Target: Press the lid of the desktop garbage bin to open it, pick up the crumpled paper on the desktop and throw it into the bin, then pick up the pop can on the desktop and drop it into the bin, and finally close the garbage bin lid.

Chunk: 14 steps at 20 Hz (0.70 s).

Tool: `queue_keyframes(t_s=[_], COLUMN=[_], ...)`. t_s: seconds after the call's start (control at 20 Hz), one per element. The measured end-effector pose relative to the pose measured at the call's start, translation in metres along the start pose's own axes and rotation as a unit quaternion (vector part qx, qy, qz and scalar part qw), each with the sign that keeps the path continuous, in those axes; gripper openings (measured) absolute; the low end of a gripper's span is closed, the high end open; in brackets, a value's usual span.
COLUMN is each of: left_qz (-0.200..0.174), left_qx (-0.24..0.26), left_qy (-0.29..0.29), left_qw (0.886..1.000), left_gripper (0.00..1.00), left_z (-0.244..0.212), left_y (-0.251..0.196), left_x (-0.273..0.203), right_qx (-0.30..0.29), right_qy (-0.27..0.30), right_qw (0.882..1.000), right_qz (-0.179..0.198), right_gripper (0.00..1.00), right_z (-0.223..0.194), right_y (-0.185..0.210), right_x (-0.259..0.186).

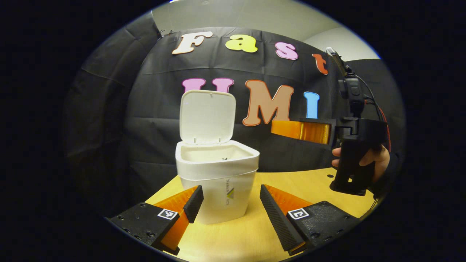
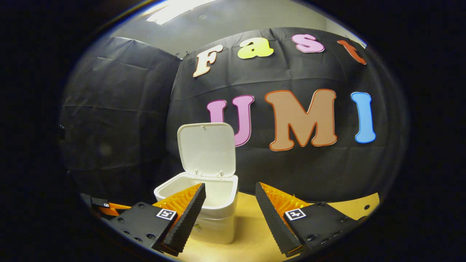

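white bin point(image 2: 213, 218), lid point(image 2: 206, 149) upright, hand-held gripper point(image 2: 229, 202) spread, apparently empty

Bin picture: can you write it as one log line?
bin: on table | lid: up | left tongs: open, empty, near bin | right tongs: open, empty

Creased black cloth point(image 2: 120, 120) backs a light wooden table point(image 1: 302, 185), under a pale ceiling point(image 2: 233, 18).

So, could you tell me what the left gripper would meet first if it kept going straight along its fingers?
Most likely the front wall of the white bin, which stands on the table between and just beyond the open left gripper. Its lid is raised. Depth is hard to judge in this view.
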<state>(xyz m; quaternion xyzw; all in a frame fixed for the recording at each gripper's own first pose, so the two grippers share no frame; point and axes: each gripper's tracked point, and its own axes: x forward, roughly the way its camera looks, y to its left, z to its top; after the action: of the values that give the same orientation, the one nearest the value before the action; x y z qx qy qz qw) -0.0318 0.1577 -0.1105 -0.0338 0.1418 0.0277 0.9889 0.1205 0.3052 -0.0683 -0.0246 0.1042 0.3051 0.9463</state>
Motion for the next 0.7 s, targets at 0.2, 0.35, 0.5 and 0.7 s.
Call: queue_keyframes(t_s=[0.2, 0.35, 0.5, 0.7], left_qz=[-0.032, -0.058, -0.082, -0.107], left_qx=[0.002, 0.006, -0.001, -0.001], left_qy=[-0.008, -0.009, 0.007, 0.034], left_qw=[0.999, 0.998, 0.997, 0.994], left_gripper=[0.94, 0.94, 0.94, 0.94], left_z=[0.007, 0.005, -0.006, -0.027], left_y=[-0.038, -0.067, -0.096, -0.131], left_x=[0.004, 0.008, 0.013, 0.019], right_qx=[0.000, 0.004, 0.002, 0.003], right_qy=[-0.015, -0.026, -0.026, -0.006], right_qw=[0.999, 0.997, 0.993, 0.986], right_qz=[-0.041, -0.078, -0.119, -0.165], right_gripper=[0.96, 0.92, 0.92, 0.93], right_z=[0.006, 0.007, 0.000, -0.023], right_y=[-0.039, -0.073, -0.104, -0.144], right_x=[-0.045, -0.083, -0.122, -0.170])
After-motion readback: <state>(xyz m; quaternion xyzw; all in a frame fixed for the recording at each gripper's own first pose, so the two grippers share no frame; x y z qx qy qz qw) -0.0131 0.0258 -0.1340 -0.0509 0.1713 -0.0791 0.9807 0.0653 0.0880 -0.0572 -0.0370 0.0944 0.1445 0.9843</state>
